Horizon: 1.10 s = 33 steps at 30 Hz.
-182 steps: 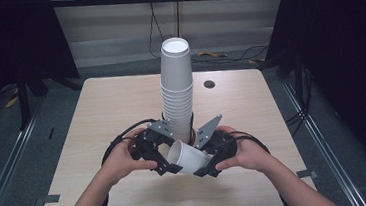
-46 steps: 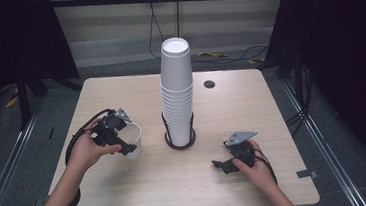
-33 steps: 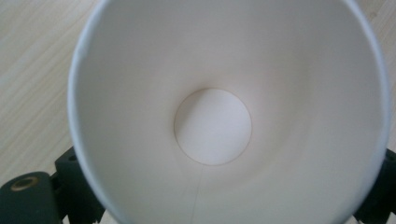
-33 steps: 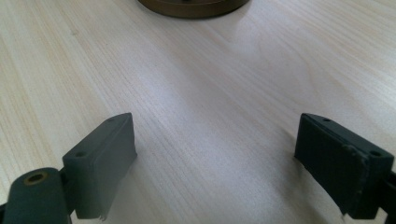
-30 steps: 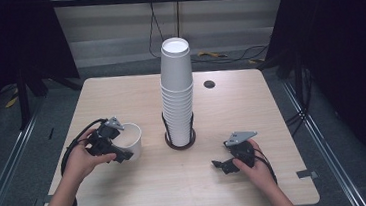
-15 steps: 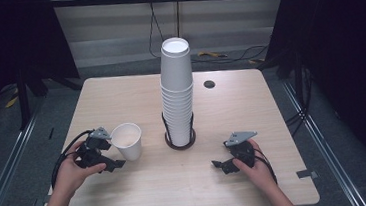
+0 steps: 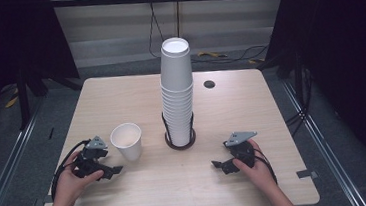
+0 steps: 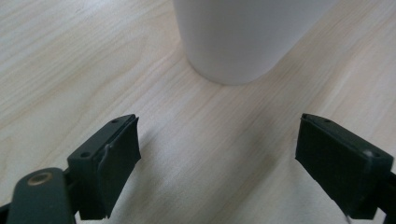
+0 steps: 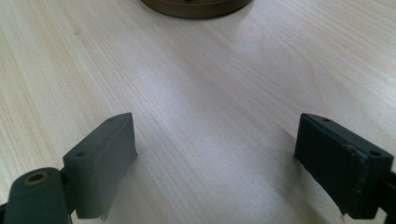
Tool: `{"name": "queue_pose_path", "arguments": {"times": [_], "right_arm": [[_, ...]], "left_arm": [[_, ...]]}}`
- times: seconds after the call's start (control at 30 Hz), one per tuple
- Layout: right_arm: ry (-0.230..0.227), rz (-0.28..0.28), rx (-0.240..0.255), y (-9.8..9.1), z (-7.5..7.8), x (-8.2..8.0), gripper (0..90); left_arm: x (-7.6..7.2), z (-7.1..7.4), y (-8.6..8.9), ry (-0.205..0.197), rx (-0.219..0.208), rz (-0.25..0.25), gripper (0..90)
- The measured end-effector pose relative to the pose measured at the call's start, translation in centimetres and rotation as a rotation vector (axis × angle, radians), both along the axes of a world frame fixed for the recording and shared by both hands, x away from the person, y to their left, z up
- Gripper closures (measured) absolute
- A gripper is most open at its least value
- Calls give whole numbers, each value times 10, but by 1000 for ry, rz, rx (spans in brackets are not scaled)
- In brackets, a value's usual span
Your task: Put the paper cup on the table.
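A single white paper cup stands upright on the wooden table, left of a tall stack of white cups in a dark ring holder. My left gripper lies low on the table just near-left of the single cup, apart from it. In the left gripper view the cup's base stands ahead of the gripper; its jaws have just been closing, still apart, with nothing between them. My right gripper rests open near-right of the holder, whose brown base lies ahead of the empty gripper.
A small dark round hole sits in the tabletop behind and right of the stack. Black cables trail from both grippers toward the table's near edge. Dark floor and rails surround the table.
The left hand has drawn back and down toward the near left, away from the single cup, which stays standing on the table. The right hand has kept still.
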State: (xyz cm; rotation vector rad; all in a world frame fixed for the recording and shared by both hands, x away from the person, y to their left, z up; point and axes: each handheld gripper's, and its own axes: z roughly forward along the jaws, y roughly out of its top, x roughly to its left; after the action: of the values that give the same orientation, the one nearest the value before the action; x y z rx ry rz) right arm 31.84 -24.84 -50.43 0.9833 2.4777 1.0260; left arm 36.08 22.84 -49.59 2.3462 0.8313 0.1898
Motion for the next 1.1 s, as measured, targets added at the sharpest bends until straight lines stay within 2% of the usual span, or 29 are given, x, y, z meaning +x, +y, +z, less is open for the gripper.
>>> {"name": "queue_pose_path", "arguments": {"times": [0.1, 0.2, 0.23, 0.37, 0.5, 0.63, 0.7, 0.77, 1.1], "right_arm": [[0, 1, -1, 0, 0, 0, 121], [-2, 6, -1, 0, 0, 0, 121], [2, 4, 0, 0, 0, 0, 121], [3, 4, 0, 0, 0, 0, 121], [-1, 5, 0, 0, 0, 0, 121], [1, 3, -1, 0, 0, 0, 121], [1, 3, -1, 0, 0, 0, 121], [1, 3, -1, 0, 0, 0, 121], [2, 3, -1, 0, 0, 0, 121]], "left_arm": [[-1, -5, 1, -12, 8, 2, 140], [-3, -8, 1, -25, -11, 8, 131], [-4, -9, 1, -41, -2, 1, 131], [-5, -10, 0, -46, -6, 4, 101], [-7, -14, 2, -67, -45, 3, 83], [-9, -17, 3, -87, -70, 12, 60], [-9, -18, 3, -97, -65, 1, 51], [-10, -20, 4, -110, -86, 4, 40], [-10, -22, 2, -109, -91, 8, 7]]}}
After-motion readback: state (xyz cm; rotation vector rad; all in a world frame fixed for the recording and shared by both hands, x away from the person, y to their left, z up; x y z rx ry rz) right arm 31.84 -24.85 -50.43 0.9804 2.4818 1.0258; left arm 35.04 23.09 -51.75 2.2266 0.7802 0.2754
